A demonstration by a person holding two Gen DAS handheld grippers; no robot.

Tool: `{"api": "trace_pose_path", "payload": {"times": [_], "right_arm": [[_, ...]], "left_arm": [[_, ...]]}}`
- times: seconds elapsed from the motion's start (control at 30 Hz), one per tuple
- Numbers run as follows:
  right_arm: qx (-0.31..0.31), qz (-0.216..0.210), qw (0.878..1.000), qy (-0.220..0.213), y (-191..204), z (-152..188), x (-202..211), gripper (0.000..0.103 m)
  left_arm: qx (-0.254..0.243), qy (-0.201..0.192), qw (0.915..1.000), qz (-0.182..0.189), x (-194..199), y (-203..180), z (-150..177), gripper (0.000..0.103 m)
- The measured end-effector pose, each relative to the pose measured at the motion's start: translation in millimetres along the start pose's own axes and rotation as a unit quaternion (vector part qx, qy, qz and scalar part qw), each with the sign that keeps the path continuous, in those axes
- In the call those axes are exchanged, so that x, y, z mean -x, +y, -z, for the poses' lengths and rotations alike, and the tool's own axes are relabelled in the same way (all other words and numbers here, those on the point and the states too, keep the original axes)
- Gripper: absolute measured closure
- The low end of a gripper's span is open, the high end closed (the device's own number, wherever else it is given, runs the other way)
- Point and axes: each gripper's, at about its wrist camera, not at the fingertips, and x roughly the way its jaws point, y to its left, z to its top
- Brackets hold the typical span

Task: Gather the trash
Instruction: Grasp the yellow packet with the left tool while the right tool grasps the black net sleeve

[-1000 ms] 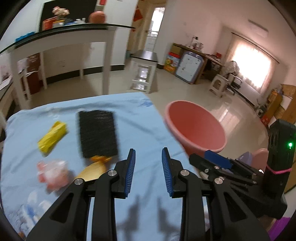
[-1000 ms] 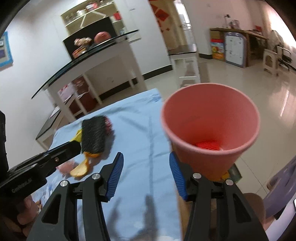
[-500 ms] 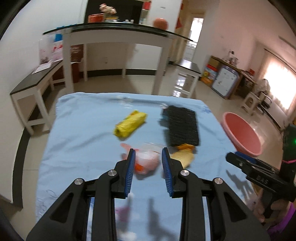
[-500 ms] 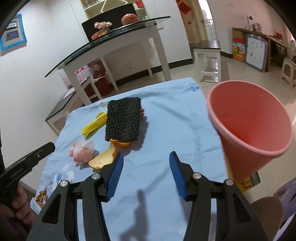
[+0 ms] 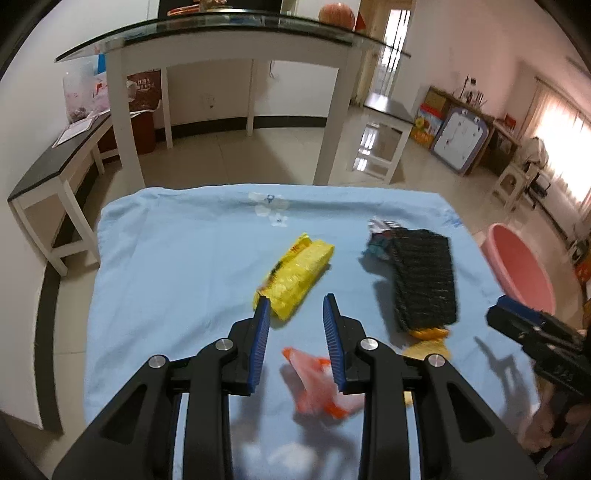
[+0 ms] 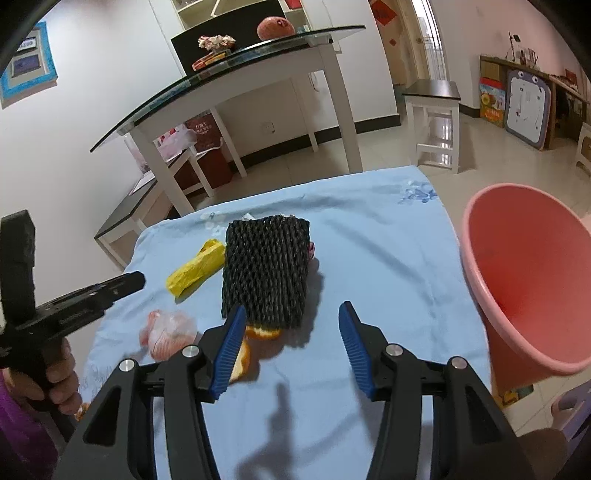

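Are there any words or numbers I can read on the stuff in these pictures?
None can be read.
Yellow wrapper: dark print, too blurred.
Brown bin under the glass table: pale characters, too small.
Red door hanging: unreadable.
Left gripper: side lettering, too blurred.

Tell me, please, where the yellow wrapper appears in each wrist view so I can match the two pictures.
Left wrist: the yellow wrapper lies mid-frame, just beyond the left gripper.
Right wrist: yellow wrapper at centre-left, beside the mesh's left edge.
Shared landmark: the black foam mesh on the blue cloth, right of the wrapper in both.
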Motion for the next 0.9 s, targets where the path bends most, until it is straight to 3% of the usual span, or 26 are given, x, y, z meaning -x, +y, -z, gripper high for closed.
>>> {"api": "trace_pose_path", "payload": {"times": [0.13, 0.37, 0.7, 0.73, 0.77, 0.9], "right_arm": [[-0.012, -0.006, 1.0, 0.011, -1.2, -8.6, -17.6, 0.05], [-0.026, -0.021, 0.999, 0.029, -5.5, -17.4, -41.4, 0.048], [-0.027, -0.021, 0.998, 0.044, -4.6, -16.7, -64.4, 0.048], [-0.028, -0.021, 0.998, 0.044, -5.1, -16.3, -65.6, 0.048], [-0.03, -0.021, 0.998, 0.045, -5.2, -16.0, -66.6, 0.048], [-0.037, -0.02, 0.998, 0.041, -6.9, -15.9, -68.2, 0.051]], "left_arm": [[-0.01, 0.022, 0.9996, -0.015, -27.4, 6.4, -7.9, 0.074], [-0.034, 0.044, 0.9984, -0.009, -52.1, 6.2, -12.7, 0.073], [-0.044, 0.048, 0.9978, -0.01, -63.2, 2.6, -11.9, 0.074], [-0.042, 0.046, 0.998, -0.011, -63.0, 2.9, -11.2, 0.075], [-0.04, 0.045, 0.9981, -0.011, -62.7, 3.3, -10.8, 0.083], [-0.028, 0.039, 0.9988, -0.003, -57.8, 4.8, -10.8, 0.089]]}}
